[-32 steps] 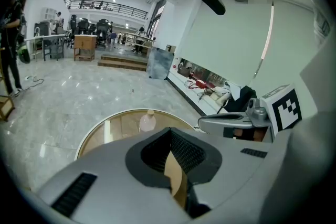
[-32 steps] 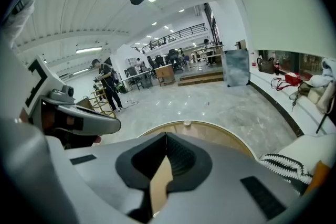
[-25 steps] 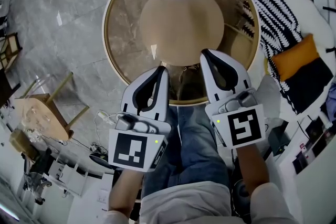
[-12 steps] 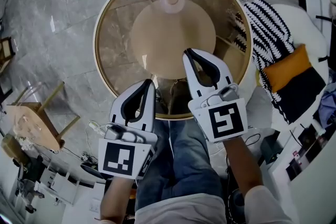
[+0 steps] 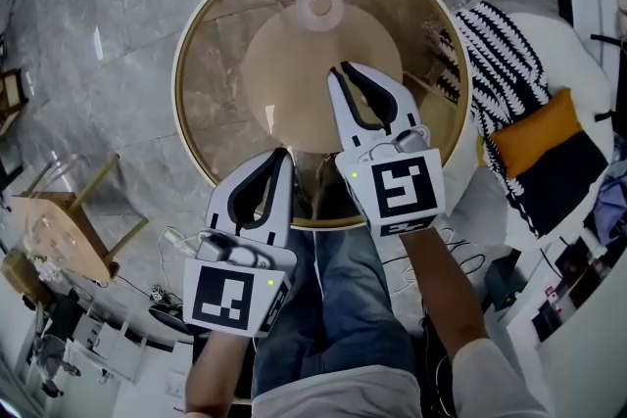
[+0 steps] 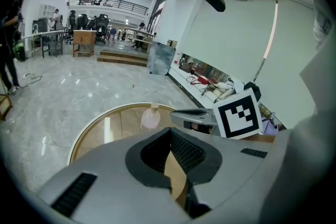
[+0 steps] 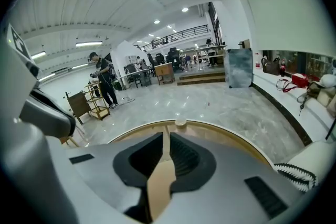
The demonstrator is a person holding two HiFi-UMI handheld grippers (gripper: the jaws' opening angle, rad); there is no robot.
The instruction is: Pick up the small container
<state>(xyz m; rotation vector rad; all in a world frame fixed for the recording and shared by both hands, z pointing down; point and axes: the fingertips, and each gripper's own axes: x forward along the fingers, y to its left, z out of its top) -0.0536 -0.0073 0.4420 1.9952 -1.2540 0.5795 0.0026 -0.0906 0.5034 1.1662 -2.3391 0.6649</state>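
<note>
The small container (image 5: 318,3), a pale pink bottle with a white cap, stands upright at the far side of the round glass table (image 5: 199,127). It also shows in the left gripper view as a bottle (image 6: 150,116) and far ahead in the right gripper view as a small bottle (image 7: 180,123). My right gripper (image 5: 344,69) hovers over the table's middle, well short of the bottle. Its jaws have just been opening and stand a narrow gap apart (image 7: 165,136), nothing between them. My left gripper (image 5: 283,152) stays at the table's near edge, shut and empty (image 6: 170,130).
A wide tan cone base (image 5: 313,64) shows under the glass top. A black-and-white striped cushion (image 5: 500,44) and an orange one (image 5: 549,113) lie on a white seat at the right. A wooden stool (image 5: 69,230) stands left. The person's knees (image 5: 343,308) are below the table's near edge.
My right gripper has moved forward over the table toward the bottle, and its jaws have parted slightly. The left gripper has stayed near the table's near edge.
</note>
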